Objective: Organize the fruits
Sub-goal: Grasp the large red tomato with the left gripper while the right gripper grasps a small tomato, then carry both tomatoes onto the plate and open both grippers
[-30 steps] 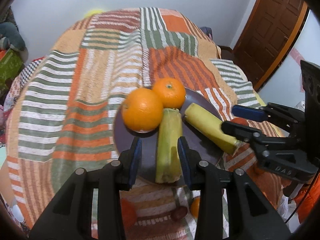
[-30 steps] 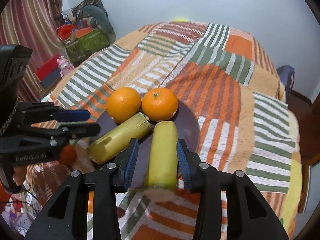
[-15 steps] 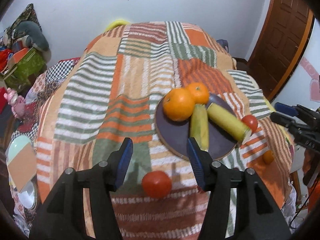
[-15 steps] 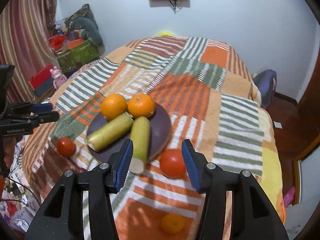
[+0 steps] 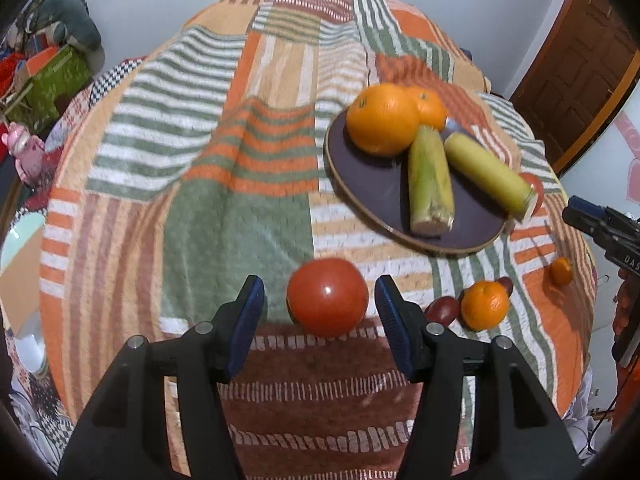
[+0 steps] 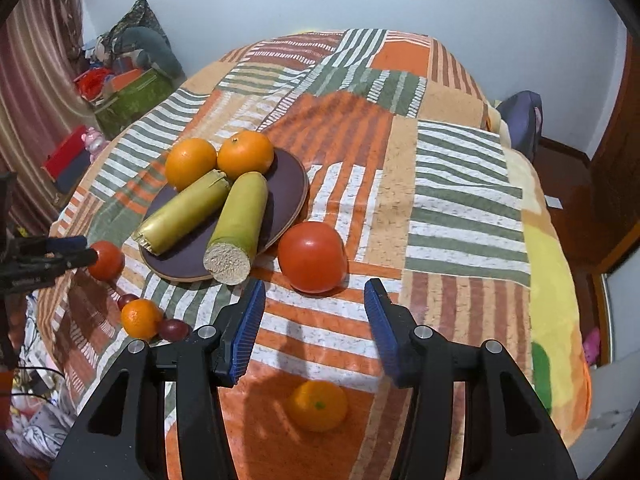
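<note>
A dark round plate (image 5: 372, 184) (image 6: 288, 184) on the striped blanket holds two oranges (image 5: 382, 118) (image 6: 190, 162) and two yellow-green cane pieces (image 5: 430, 180) (image 6: 240, 224). My left gripper (image 5: 320, 304) is open, its jaws on either side of a red tomato (image 5: 327, 296) lying on the blanket, not touching it. My right gripper (image 6: 314, 308) is open just short of a second red tomato (image 6: 312, 256) beside the plate. A small mandarin (image 6: 318, 404) lies under the right gripper. Another mandarin (image 5: 484, 304) (image 6: 140, 318) lies by two dark grapes (image 5: 442, 308).
The blanket-covered bed (image 6: 460, 184) drops off at its edges. A green box with clutter (image 6: 128, 96) stands on the floor at left. A wooden door (image 5: 580, 68) is at right. A pink toy (image 5: 26, 150) sits on the floor.
Both grippers have let go of the cane pieces, pulled back from the plate and opened wide. Each has come down toward a tomato; the left one now straddles its tomato.
</note>
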